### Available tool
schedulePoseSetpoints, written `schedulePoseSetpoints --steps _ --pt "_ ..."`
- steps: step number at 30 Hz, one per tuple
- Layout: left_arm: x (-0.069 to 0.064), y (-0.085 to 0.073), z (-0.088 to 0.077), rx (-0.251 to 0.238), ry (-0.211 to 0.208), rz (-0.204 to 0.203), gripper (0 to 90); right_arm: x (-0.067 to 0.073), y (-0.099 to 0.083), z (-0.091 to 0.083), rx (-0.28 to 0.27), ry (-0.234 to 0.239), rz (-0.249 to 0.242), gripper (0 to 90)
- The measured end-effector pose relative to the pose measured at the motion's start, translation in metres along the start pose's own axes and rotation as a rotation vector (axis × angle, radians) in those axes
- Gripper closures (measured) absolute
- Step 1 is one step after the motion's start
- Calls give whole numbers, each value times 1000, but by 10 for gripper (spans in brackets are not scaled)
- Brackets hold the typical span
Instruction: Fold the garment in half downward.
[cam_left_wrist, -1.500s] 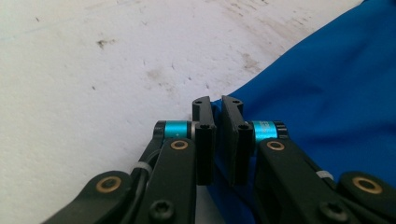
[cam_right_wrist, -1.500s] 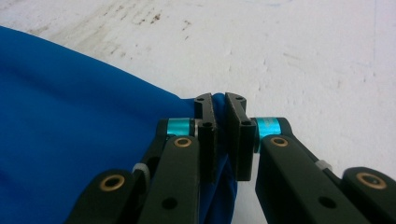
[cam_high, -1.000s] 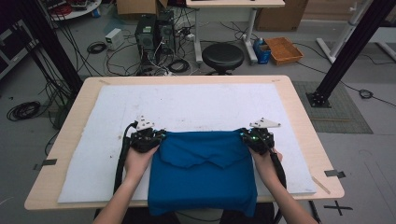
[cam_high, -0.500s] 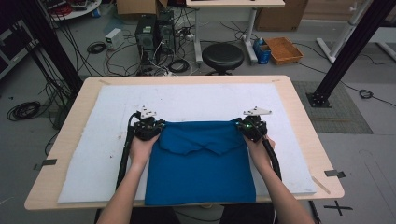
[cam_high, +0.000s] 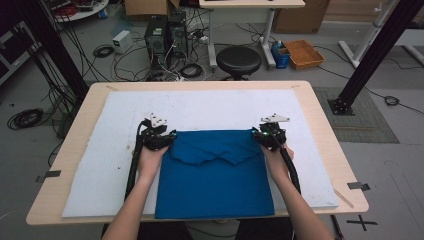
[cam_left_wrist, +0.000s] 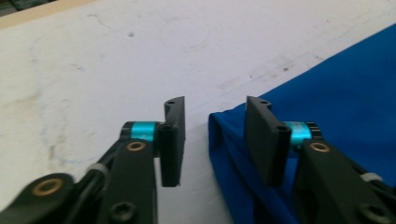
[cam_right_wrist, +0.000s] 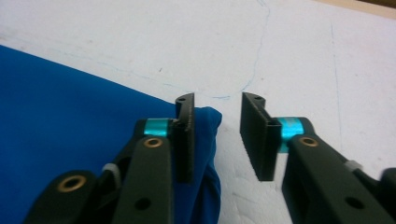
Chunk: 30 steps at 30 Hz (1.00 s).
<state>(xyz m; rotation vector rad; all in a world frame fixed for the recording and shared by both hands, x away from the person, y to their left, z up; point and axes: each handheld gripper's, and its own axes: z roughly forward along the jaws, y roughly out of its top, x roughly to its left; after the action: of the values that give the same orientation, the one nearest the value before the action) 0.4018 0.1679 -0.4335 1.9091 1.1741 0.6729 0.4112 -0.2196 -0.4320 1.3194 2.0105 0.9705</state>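
Note:
A blue cloth (cam_high: 215, 185) lies folded on the white mat (cam_high: 210, 107), its upper part doubled over with an uneven flap edge. My left gripper (cam_high: 166, 138) sits at the cloth's far left corner and my right gripper (cam_high: 260, 134) at its far right corner. Both pairs of jaws have just been opening. In the left gripper view the gripper (cam_left_wrist: 217, 140) stands open around the cloth's corner (cam_left_wrist: 224, 135), pads clear of it. In the right gripper view the gripper (cam_right_wrist: 219, 137) is open too, with the cloth corner (cam_right_wrist: 208, 126) lying beside one pad.
The mat covers most of the wooden table (cam_high: 322, 120), with bare mat beyond and to both sides of the cloth. Behind the table stand a black stool (cam_high: 238, 60), a cardboard tray (cam_high: 303, 52) and cables on the floor. A black frame post (cam_high: 370, 50) rises at the right.
Both hands pushed the cloth's far edge a little farther from the person, the right one also shifting inward. Then both grippers opened and let go of the corners.

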Motion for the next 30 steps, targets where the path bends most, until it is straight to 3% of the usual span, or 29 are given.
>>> schedulePoseSetpoints --steps 3,8,13,16,20,27,30 --pt "-3 -1 -17 -19 -29 -6 530 -2 0 -10 -15 15 10 592" --pt "-14 -12 -38 -3 -99 -30 517 0 -7 -33 -17 32 -1 598" --pt "-18 -30 -46 39 -158 -97 560 8 -19 -50 -15 59 -7 644" --pt "-17 -39 -47 51 -200 -160 609 13 -25 -57 -20 67 -12 665" --pt "-16 -39 -43 77 -213 -196 636 16 -31 -58 -17 81 -4 670" --pt "-17 -39 -40 89 -179 -228 629 14 -36 -54 -11 80 18 669" --pt "-21 -37 -38 98 -170 -206 629 15 -37 -54 -14 79 18 665"
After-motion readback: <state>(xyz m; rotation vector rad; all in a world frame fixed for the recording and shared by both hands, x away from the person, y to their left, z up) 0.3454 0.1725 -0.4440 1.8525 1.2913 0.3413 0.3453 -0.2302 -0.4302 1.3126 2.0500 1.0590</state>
